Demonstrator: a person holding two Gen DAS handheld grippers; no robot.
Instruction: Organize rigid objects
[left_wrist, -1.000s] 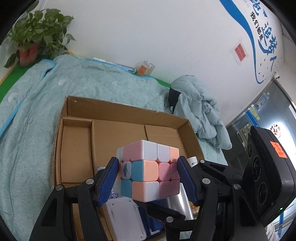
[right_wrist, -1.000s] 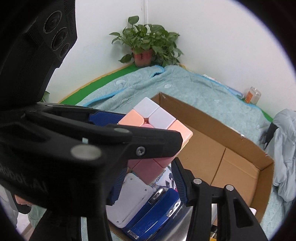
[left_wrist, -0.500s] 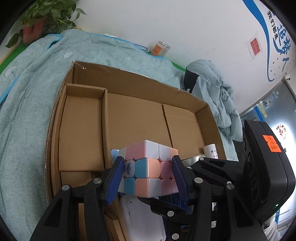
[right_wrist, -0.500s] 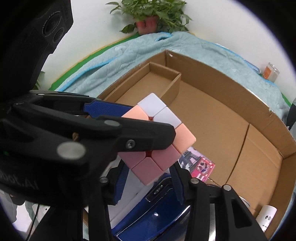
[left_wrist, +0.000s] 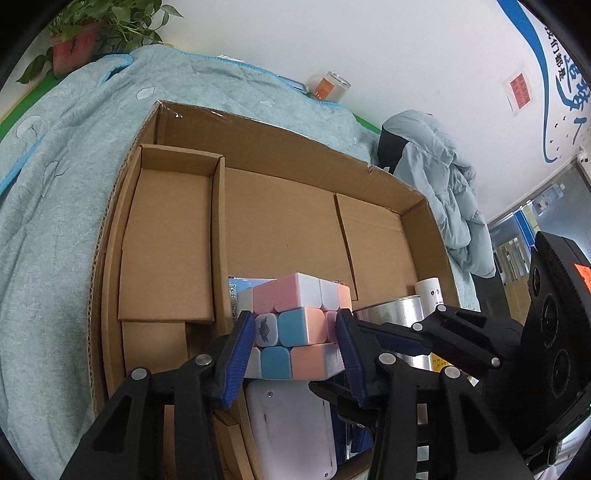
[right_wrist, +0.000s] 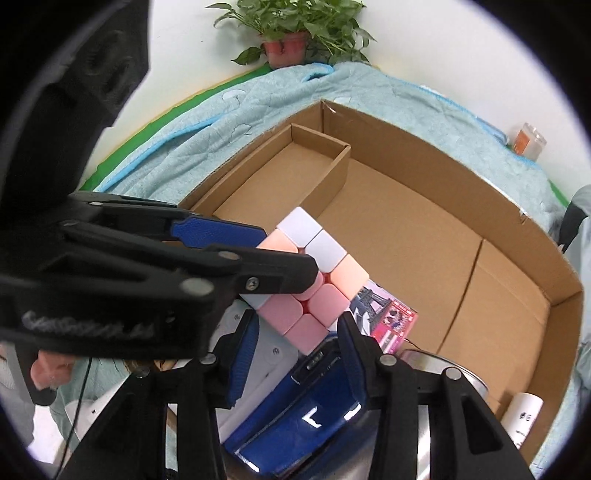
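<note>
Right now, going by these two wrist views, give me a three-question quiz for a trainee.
1. True or false: the potted plant stands inside the cardboard box.
2. The narrow side compartment holds: A a cube, B a can, C nothing visible.
3. What sits between the left gripper's pads?
Key: 1 false; 2 C; 3 the pastel cube, with the jaws closing on it.

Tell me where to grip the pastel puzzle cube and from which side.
Grip the puzzle cube on two opposite flat side faces, across its middle layer, coming from above and in front: those faces are parallel and clear. The left gripper is closing there now.
</note>
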